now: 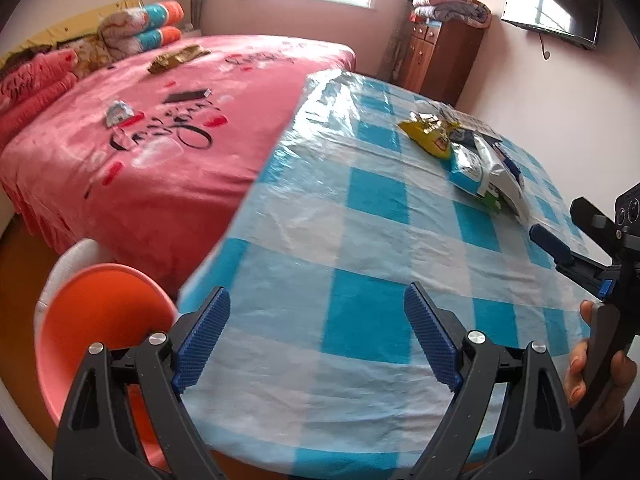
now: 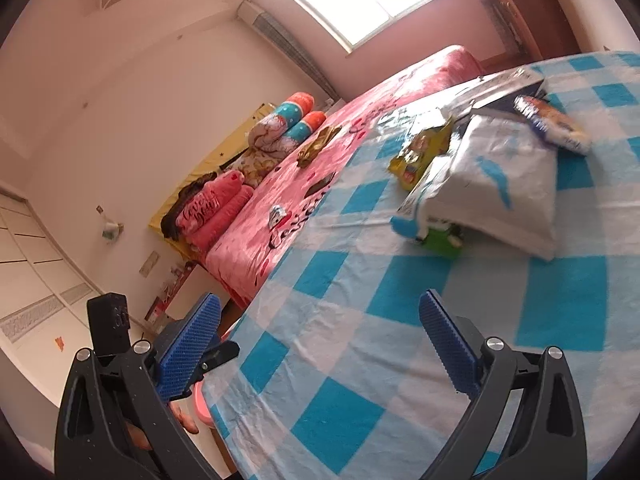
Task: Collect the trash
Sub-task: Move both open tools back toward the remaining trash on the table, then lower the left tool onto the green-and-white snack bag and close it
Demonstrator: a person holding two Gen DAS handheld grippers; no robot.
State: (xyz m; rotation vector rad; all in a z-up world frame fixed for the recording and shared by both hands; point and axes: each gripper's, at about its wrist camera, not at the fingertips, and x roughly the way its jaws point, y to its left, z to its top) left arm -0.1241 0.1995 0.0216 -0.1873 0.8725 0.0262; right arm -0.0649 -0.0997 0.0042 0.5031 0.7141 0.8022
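A heap of trash lies at the far side of the blue-and-white checked table (image 1: 360, 240): a yellow snack packet (image 1: 430, 132), a white-and-blue bag (image 1: 488, 176) and a silvery dark bag (image 1: 464, 120). The right wrist view shows the same yellow packet (image 2: 424, 152), the white bag (image 2: 492, 184), a small green carton (image 2: 442, 240) under it and a blue-orange snack bag (image 2: 552, 124). My left gripper (image 1: 318, 336) hangs open over the near part of the cloth, empty. My right gripper (image 2: 318, 344) is open and empty too, short of the heap.
A pink bed (image 1: 160, 160) left of the table bears a small wrapper (image 1: 118, 112), a dark flat item (image 1: 188, 96) and a golden wrapper (image 1: 176, 58). An orange chair (image 1: 104, 320) stands at the table's near left corner. A wooden cabinet (image 1: 440, 56) is behind.
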